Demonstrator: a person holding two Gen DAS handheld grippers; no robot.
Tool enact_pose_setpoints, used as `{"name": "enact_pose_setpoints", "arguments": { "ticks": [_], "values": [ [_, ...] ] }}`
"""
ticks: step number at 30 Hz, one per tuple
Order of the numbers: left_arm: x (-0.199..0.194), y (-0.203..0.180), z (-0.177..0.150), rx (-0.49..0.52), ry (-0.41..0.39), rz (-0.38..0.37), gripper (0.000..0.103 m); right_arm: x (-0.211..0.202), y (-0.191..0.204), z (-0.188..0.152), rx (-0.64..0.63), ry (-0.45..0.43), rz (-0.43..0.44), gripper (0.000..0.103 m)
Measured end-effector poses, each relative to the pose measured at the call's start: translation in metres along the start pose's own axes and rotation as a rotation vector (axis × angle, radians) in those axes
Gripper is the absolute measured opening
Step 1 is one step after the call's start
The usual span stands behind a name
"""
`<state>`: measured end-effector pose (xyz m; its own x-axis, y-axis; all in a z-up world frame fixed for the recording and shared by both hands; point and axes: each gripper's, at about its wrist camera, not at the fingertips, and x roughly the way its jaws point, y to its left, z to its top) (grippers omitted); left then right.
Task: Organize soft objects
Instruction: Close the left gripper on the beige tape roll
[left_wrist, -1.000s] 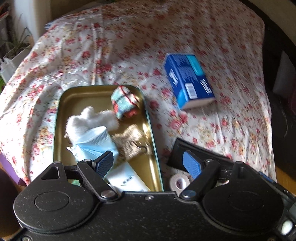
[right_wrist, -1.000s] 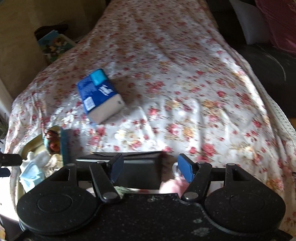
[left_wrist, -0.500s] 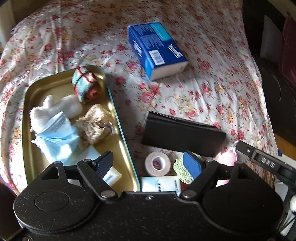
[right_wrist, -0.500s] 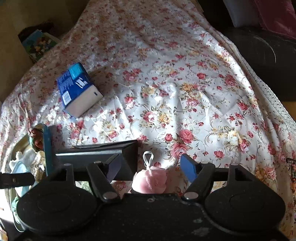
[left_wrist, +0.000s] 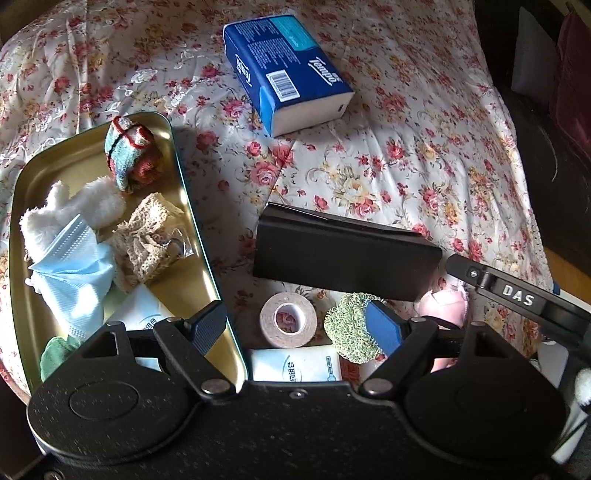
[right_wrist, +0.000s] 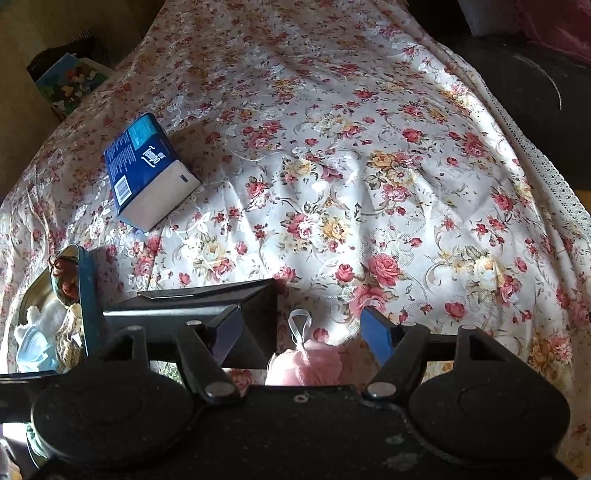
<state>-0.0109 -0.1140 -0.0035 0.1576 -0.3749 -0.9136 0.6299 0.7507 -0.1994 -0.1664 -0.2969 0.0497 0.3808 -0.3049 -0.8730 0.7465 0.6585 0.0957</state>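
Observation:
A gold metal tray (left_wrist: 184, 155) lies on the flowered bedspread at the left and holds a knitted ball (left_wrist: 129, 151), a white fluffy toy (left_wrist: 74, 210), a blue face mask (left_wrist: 74, 280), a beige crochet piece (left_wrist: 151, 236) and a tissue pack. My left gripper (left_wrist: 295, 328) is open and empty above a tape roll (left_wrist: 288, 319), a green scrubber (left_wrist: 351, 332) and a white tissue pack (left_wrist: 295, 365). My right gripper (right_wrist: 299, 332) is open, with a pink puff (right_wrist: 314, 363) lying between its fingers, untouched. The puff also shows in the left wrist view (left_wrist: 443, 302).
A blue Tempo tissue pack (left_wrist: 288, 74) lies farther back on the bed; it also shows in the right wrist view (right_wrist: 147, 170). A black wallet-like case (left_wrist: 343, 251) lies beside the tray. Dark furniture borders the bed's right edge (right_wrist: 535, 92).
My left gripper has moved right, from over the tray to over the tape roll and scrubber. My right gripper has come down toward the pink puff. Both stay open.

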Motion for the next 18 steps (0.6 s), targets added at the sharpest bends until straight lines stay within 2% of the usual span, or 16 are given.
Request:
{"name": "enact_pose_setpoints", "arguments": {
  "ticks": [8, 10, 18],
  "values": [
    [0.021, -0.016, 0.002, 0.056, 0.012, 0.059, 0.076, 0.002, -0.006, -0.001, 0.017, 0.007, 0.047, 0.075],
    [0.027, -0.02, 0.003, 0.078, 0.011, 0.085, 0.07, 0.003, -0.007, -0.002, 0.022, 0.01, 0.057, 0.076],
    [0.049, -0.02, 0.007, 0.084, 0.059, 0.124, 0.062, 0.004, -0.009, -0.003, 0.036, 0.016, 0.089, 0.08]
  ]
}}
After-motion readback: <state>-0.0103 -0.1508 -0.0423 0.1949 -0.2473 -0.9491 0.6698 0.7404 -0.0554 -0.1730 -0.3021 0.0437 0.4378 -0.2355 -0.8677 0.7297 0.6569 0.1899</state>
